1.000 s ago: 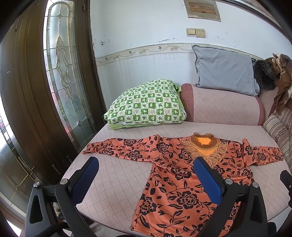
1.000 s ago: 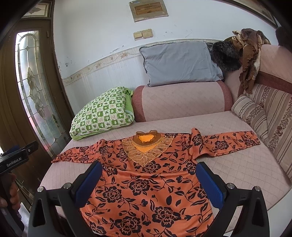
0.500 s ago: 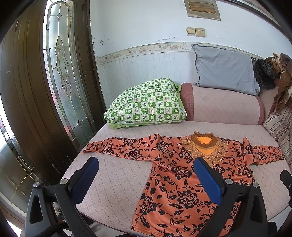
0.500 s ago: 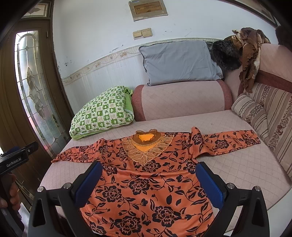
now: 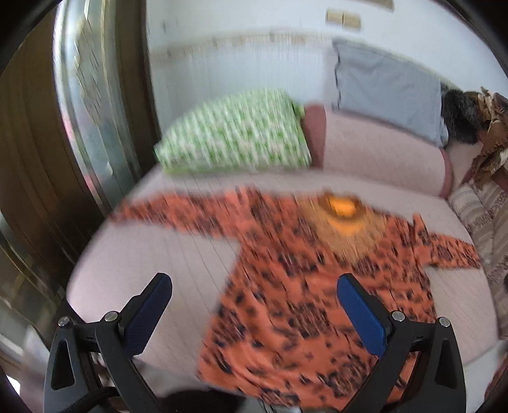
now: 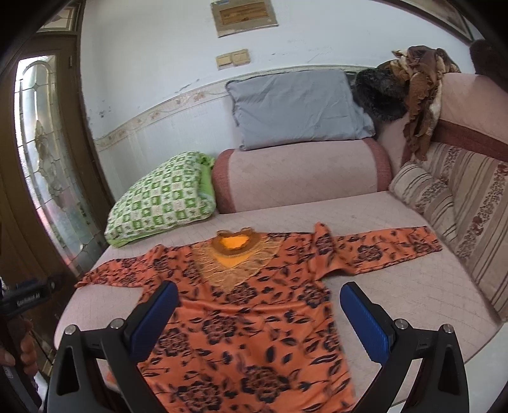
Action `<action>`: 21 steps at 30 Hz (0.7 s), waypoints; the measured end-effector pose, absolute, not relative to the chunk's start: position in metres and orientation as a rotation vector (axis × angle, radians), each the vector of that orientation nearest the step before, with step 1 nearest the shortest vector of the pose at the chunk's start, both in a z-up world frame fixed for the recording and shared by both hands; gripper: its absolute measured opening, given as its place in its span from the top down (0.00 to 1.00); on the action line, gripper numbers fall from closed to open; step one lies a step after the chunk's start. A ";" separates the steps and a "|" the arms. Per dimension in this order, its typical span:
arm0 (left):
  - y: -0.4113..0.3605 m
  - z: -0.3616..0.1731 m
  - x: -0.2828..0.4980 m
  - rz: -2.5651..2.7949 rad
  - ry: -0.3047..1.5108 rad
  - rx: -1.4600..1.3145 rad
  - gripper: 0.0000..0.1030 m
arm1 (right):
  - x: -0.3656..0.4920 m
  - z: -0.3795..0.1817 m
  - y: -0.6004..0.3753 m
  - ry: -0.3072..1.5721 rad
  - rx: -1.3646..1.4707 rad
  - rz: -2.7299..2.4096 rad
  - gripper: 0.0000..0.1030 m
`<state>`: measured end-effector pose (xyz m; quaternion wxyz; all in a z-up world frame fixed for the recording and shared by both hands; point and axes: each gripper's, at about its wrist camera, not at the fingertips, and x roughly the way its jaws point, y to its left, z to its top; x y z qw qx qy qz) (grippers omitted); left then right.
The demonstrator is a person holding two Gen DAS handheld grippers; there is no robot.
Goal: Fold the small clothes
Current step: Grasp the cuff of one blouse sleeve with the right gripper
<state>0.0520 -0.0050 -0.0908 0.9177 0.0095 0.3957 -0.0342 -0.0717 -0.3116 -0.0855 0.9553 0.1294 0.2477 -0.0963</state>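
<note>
A: Looking at the left wrist view, what is hard to make out?

B: Almost everything is smeared by blur. The orange blouse (image 5: 304, 286) shows only as orange with dark marks; its flowers cannot be told there. Its lower hem is cut off at the bottom edge of the frame, behind the left gripper (image 5: 254, 305).

A: And in the right wrist view?

B: It is sharper. The blouse (image 6: 241, 317) lies flat and face up on the pink sofa seat (image 6: 412, 286), in the lower middle of the frame, both sleeves spread out to the sides. The left sleeve end reaches the seat edge at the left. The hem is hidden between the arms of the right gripper (image 6: 255, 309).

A: How do the grippers stand?

B: Both are spread wide, blue pads apart, holding nothing. Each hangs above the lower part of the blouse, without touching it as far as I can see.

A: Any containers?

B: I see none. On the sofa there are a green checked pillow (image 6: 158, 197) at the left, a grey pillow (image 6: 298, 108) on the backrest, and a brown cloth (image 6: 419, 89) draped at the upper right.

A: Any writing?

B: At the left edge of the right wrist view, a black device (image 6: 25, 297) carries white letters, too blurred to read. Fingers (image 6: 27, 349) show below it. The wall plaque (image 6: 244, 14) at the top is also unreadable.
</note>
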 end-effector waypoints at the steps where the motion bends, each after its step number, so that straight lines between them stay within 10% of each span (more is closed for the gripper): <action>1: -0.009 -0.102 0.052 -0.083 0.849 0.012 0.00 | -0.073 -0.089 -0.326 0.498 0.263 -0.230 0.00; 13: -0.095 -0.193 -0.053 -0.572 1.072 0.061 0.00 | -0.076 -0.187 -0.603 0.509 0.827 -0.480 0.02; 21: -0.140 -0.207 -0.067 -0.727 1.136 0.212 0.00 | -0.010 -0.266 -0.700 0.548 1.142 -0.465 0.28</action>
